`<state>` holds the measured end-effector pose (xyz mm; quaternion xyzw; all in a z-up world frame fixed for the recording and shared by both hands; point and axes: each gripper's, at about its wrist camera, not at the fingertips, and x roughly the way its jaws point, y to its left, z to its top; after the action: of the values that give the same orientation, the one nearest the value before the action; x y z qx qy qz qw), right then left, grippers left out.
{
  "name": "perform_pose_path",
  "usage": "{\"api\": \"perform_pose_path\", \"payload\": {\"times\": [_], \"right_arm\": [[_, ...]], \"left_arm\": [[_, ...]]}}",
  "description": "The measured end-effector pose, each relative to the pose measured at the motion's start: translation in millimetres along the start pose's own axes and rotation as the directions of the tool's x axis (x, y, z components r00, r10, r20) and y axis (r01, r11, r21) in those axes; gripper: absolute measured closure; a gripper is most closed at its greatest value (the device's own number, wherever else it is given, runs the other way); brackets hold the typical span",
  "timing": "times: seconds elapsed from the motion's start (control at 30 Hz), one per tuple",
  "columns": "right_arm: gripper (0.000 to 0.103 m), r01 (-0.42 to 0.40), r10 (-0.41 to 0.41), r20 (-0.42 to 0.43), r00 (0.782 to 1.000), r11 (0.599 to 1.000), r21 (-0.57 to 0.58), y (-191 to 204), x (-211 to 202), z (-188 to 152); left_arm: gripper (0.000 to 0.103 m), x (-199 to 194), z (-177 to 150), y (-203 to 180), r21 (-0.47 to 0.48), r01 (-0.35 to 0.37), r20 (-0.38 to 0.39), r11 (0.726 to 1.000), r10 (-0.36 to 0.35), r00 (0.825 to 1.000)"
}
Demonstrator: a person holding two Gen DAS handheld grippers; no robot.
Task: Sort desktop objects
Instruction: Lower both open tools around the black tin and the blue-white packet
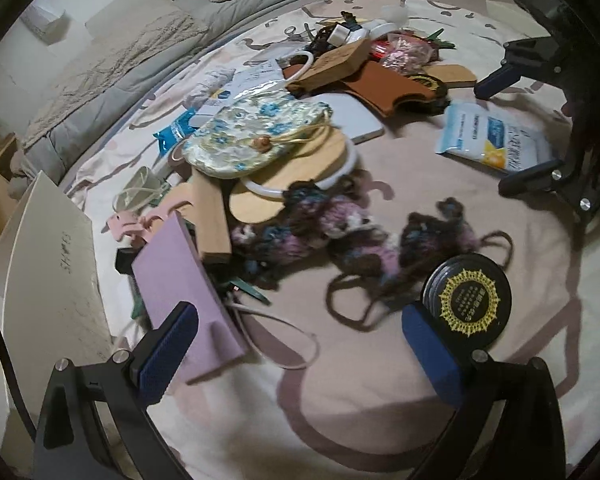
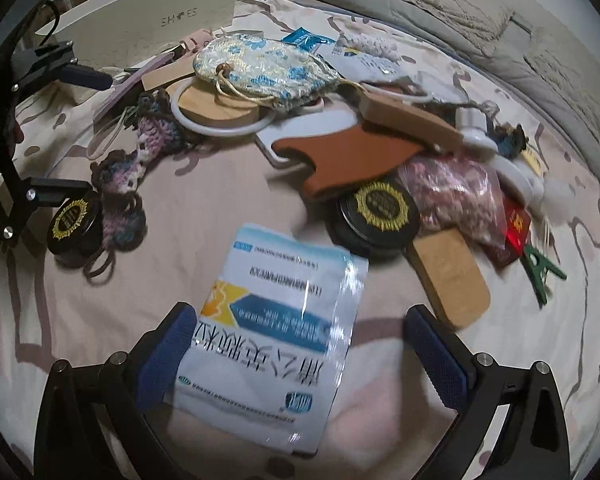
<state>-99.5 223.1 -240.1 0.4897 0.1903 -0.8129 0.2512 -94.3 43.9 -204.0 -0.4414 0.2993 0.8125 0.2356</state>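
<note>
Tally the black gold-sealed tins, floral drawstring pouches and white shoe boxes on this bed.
Black gold-sealed tins: 2
Floral drawstring pouch: 1
White shoe box: 1
Total: 4

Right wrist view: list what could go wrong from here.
1. The white and blue packet lies between the open fingers of the right gripper; its glossy film may slip or crumple when pinched.
2. The left gripper is open beside a black round tin with crochet yarn trailing next to it; a grab could snag the yarn and drag the crochet piece.
</note>
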Motion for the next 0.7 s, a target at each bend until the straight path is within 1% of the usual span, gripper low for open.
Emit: {"api": "perform_pose_path", "payload": {"times": [0.17, 0.3, 0.4, 0.53, 0.7], "right_arm": [[0.000, -0.014, 0.014, -0.006, 1.000, 1.000, 0.018, -2, -2, -6], [0.000, -0.024, 0.024, -0.010, 1.000, 0.999, 0.026, -3, -3, -10], [0.000, -0.036, 0.036, -0.010, 0.999, 0.999, 0.038, -2, -7, -16], [0.000, -0.044, 0.044, -0.001, 0.999, 0.998, 0.051, -2, -9, -21], [0.000, -0.048, 0.047, 0.024, 0.999, 0.997, 0.064, -3, -10, -26]], "left_arm": [[0.001, -3, -6, -5, -0.037, 0.033, -0.017, 0.999, -0.034, 0.999], [0.001, -2, -16, -9, -0.110, 0.108, -0.037, 0.988, -0.113, 0.993], [0.000, -3, -23, -10, -0.157, 0.134, -0.035, 0.978, -0.141, 0.989], [0.000, -6, -31, -13, -0.204, 0.149, -0.027, 0.968, -0.158, 0.987], [0.000, -7, -40, -15, -0.238, 0.139, 0.000, 0.961, -0.143, 0.990]]}}
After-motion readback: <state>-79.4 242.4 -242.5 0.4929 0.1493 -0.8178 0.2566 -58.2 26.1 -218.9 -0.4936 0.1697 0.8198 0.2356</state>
